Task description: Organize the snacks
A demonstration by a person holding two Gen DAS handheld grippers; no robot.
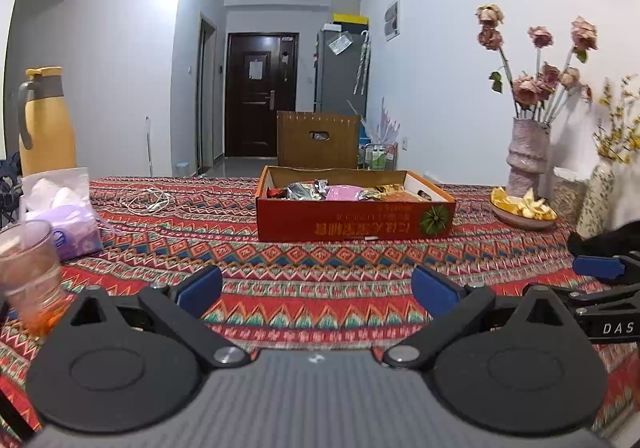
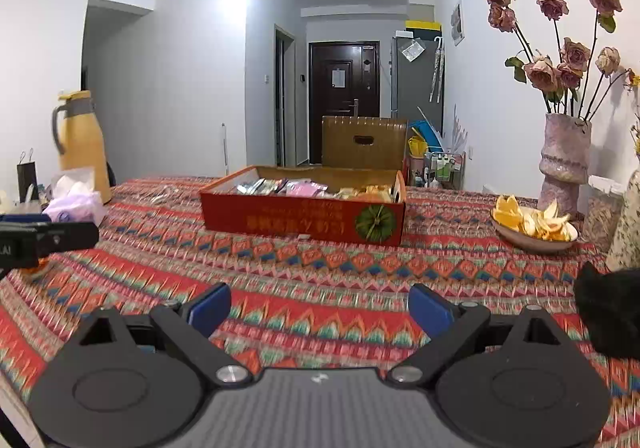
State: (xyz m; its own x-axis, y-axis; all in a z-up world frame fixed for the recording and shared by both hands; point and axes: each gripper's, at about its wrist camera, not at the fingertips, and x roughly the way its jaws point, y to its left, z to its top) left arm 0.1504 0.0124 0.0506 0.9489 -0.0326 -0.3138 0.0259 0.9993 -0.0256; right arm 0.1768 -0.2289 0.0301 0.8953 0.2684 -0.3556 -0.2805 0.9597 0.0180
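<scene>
A shallow red cardboard box (image 1: 352, 224) (image 2: 304, 221) sits on the patterned tablecloth, ahead of both grippers. Several snack packets (image 1: 320, 189) (image 2: 296, 187) lie inside it, silver, pink and gold. My left gripper (image 1: 318, 286) is open and empty, low over the cloth, well short of the box. My right gripper (image 2: 320, 308) is open and empty too, also short of the box. Part of the right gripper shows at the right edge of the left wrist view (image 1: 600, 268).
A glass cup (image 1: 28, 272), a tissue pack (image 1: 64, 215), a yellow jug (image 1: 46, 119) and a white cable (image 1: 144, 199) stand left. A bowl of orange peel (image 2: 532, 224) and flower vases (image 2: 564, 163) stand right. A black object (image 2: 608, 312) lies near right.
</scene>
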